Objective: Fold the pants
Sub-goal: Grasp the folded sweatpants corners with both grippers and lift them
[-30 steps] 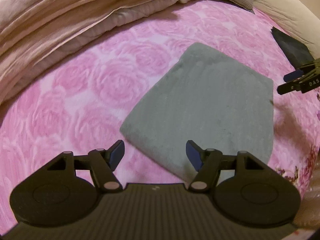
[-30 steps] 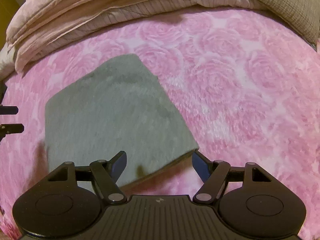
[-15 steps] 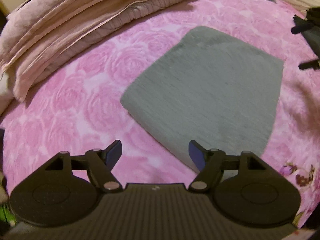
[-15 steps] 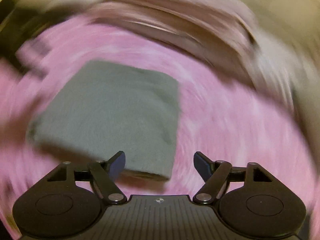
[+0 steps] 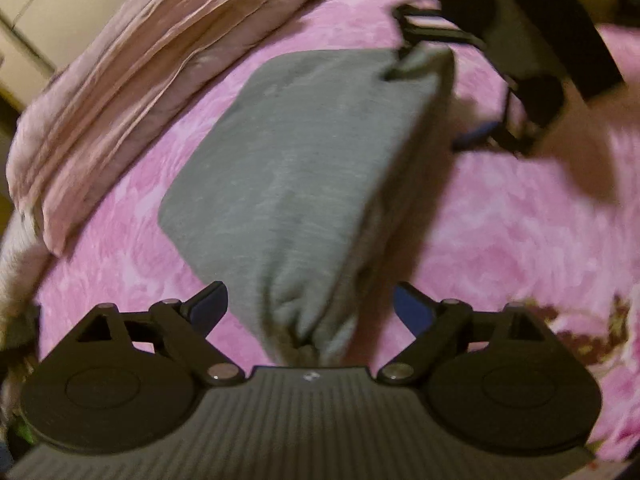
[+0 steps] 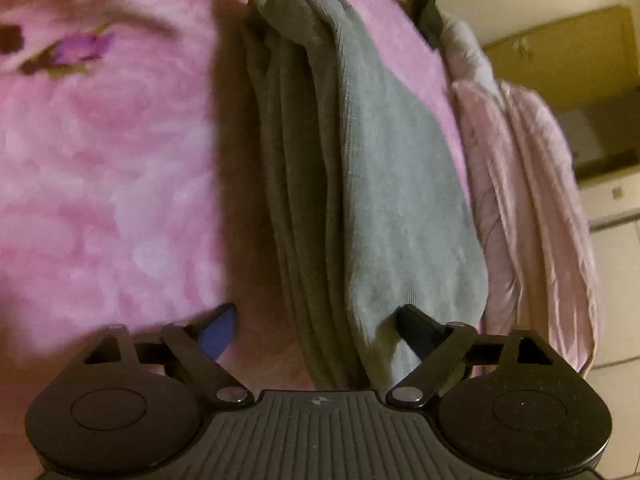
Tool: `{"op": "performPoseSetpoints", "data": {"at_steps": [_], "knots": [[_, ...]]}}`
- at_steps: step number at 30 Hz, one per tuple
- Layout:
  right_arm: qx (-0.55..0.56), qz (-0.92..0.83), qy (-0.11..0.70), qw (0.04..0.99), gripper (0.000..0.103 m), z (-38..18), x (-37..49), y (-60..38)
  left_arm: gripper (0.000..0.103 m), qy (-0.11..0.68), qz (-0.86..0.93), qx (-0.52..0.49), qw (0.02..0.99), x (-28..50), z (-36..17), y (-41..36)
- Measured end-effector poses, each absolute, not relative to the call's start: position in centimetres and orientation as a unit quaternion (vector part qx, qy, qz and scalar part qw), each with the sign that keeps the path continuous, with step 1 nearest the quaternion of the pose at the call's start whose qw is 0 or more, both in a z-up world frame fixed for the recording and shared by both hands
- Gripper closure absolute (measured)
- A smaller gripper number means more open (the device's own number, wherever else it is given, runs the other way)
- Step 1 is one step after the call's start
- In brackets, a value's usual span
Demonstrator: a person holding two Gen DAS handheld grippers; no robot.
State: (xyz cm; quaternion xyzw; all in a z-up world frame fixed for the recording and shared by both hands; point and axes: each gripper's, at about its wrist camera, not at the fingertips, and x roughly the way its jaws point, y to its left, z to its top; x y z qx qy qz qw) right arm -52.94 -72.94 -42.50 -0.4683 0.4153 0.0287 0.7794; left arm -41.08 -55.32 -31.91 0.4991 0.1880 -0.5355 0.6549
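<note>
One pink rose-patterned bed blanket [image 5: 500, 240] carries the folded grey knit pants [image 5: 304, 160], with a rumpled pale pink quilt [image 5: 120, 92] alongside. Each end of the pants sits between widening jaws: left hand-held gripper [image 5: 308, 304] and right hand-held gripper [image 6: 316, 320] both released.

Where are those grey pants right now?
The folded grey pants lie on the pink rose blanket, lengthwise between the left gripper and the right gripper, beside the pale pink bedding.
</note>
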Motion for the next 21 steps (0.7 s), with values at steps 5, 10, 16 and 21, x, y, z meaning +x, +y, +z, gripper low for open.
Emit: {"op": "performPoseSetpoints", "data": {"at_steps": [5, 10, 16, 21], "knots": [[-0.466, 0.029, 0.408, 0.785, 0.033, -42.2, -50.8, -73.9, 0.013, 0.149, -0.521, 0.519, 0.661, -43.4, -34.4, -54.9], [-0.438, 0.026, 0.428, 0.790, 0.053, -40.0, -48.9, -75.3, 0.013, 0.117, -0.500, 0.547, 0.661, -44.0, -35.4, -54.7], [-0.331, 0.025, 0.468, 0.819, 0.060, -33.9, -45.2, -77.6, 0.009, 0.041, -0.487, 0.570, 0.661, -44.5, -35.3, -56.0], [-0.301, 0.046, 0.494, 0.814, 0.060, -30.9, -43.2, -78.4, 0.008, 0.029, -0.467, 0.569, 0.676, -44.4, -35.6, -57.2]]}}
